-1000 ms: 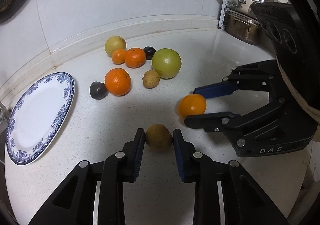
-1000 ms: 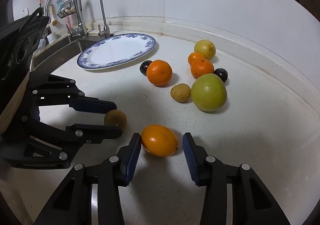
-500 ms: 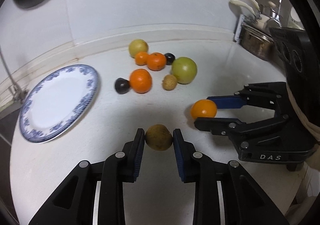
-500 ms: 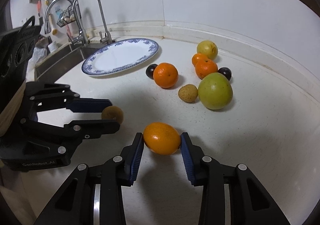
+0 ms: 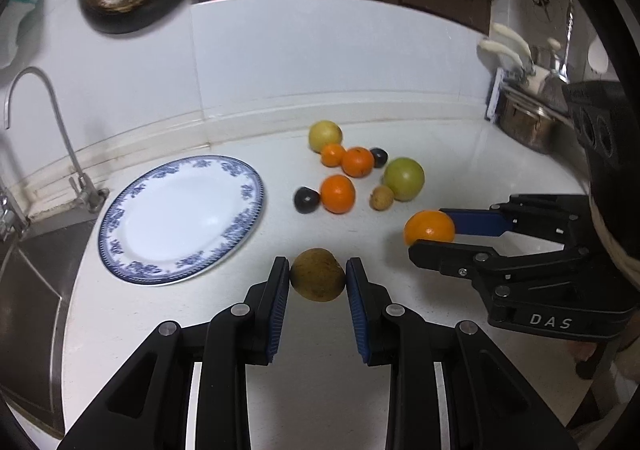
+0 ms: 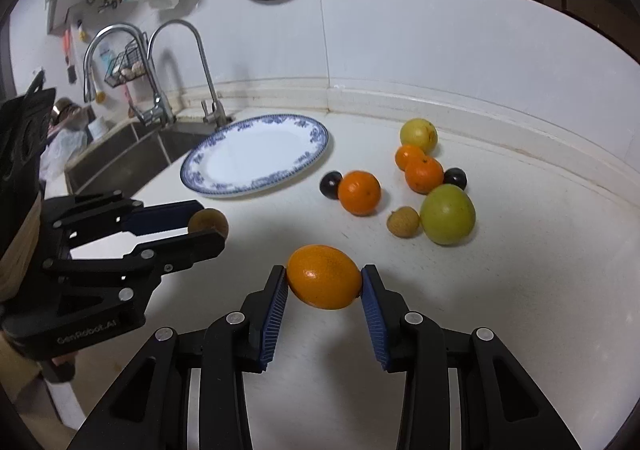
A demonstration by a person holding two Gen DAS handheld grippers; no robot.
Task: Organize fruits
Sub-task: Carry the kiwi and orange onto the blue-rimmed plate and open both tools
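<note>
Behind left tongs, half-hidden brown fruit

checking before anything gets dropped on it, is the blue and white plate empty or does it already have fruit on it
Empty. The plate shows only bare white inside its blue rim in both views; the loose fruit lies on the counter beside it.
</note>
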